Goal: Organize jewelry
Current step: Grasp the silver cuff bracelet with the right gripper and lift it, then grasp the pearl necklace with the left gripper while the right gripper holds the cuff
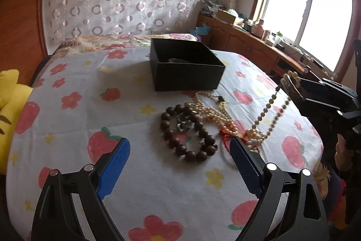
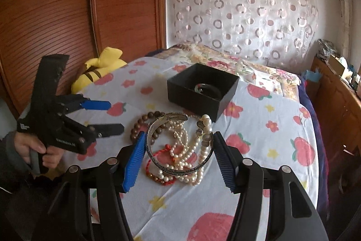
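Note:
In the right wrist view my right gripper (image 2: 179, 137) is shut on a silver cuff bangle (image 2: 158, 125), lifted above the bedspread. A pearl strand (image 2: 206, 125) is draped over the bangle and hangs down to the pearl pile (image 2: 180, 150). From the left wrist view the same bangle (image 1: 291, 87) is at the right, with the strand (image 1: 264, 112) trailing below. My left gripper (image 1: 180, 142) stands open just in front of a brown wooden bead bracelet (image 1: 180, 149), touching nothing. An open black box (image 1: 187, 76) sits beyond the jewelry, with a dark bangle (image 2: 203, 88) inside.
The flowered bedspread (image 1: 90, 105) covers the bed. A yellow plush toy (image 2: 99, 69) lies at its left edge by a wooden wardrobe (image 2: 67, 15). A cluttered wooden cabinet (image 1: 259, 46) runs under the window on the right. A red cord (image 2: 162, 148) lies among the pearls.

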`<act>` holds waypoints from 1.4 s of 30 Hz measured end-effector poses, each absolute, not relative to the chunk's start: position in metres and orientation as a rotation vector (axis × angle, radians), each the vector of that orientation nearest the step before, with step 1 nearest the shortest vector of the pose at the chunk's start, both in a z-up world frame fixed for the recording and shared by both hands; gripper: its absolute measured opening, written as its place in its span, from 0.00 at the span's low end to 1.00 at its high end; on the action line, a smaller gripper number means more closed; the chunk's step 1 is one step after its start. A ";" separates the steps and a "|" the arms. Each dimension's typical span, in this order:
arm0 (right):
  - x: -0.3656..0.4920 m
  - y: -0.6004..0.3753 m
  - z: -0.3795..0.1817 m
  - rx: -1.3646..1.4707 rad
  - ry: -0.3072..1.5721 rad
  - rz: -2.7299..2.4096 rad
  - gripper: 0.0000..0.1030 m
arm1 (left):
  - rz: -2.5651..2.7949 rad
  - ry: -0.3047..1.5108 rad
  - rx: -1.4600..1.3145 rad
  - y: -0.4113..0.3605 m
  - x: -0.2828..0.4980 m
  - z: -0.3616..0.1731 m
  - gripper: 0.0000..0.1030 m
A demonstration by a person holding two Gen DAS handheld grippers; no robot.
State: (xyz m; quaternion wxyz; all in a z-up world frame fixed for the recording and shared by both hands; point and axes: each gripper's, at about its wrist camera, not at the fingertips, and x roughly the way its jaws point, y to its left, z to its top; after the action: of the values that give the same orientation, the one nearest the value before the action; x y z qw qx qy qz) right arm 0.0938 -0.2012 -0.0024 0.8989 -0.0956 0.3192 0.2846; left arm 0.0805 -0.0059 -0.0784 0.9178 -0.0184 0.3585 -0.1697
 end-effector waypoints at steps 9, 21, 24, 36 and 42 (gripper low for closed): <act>0.115 -0.227 -0.059 -0.179 0.899 0.516 0.61 | -0.381 0.744 0.000 -0.027 0.078 -0.077 0.84; 0.105 -0.262 -0.077 -0.173 1.000 0.472 0.61 | -0.435 0.748 0.083 -0.062 0.085 -0.074 0.84; 0.103 -0.270 -0.077 -0.180 1.002 0.454 0.61 | -0.465 0.755 0.093 -0.072 0.092 -0.073 0.80; 0.089 -0.290 -0.058 -0.180 0.930 0.445 0.61 | -0.632 0.904 0.220 -0.133 0.135 -0.097 0.32; 0.094 -0.302 -0.056 -0.152 0.910 0.426 0.61 | -0.677 0.928 0.284 -0.153 0.141 -0.103 0.19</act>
State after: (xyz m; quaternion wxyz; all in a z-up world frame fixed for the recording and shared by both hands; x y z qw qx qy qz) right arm 0.0939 -0.3015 -0.0562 0.8737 -0.0728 0.4355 0.2041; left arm 0.1409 -0.1528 -0.1027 0.8300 0.1339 0.4375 -0.3190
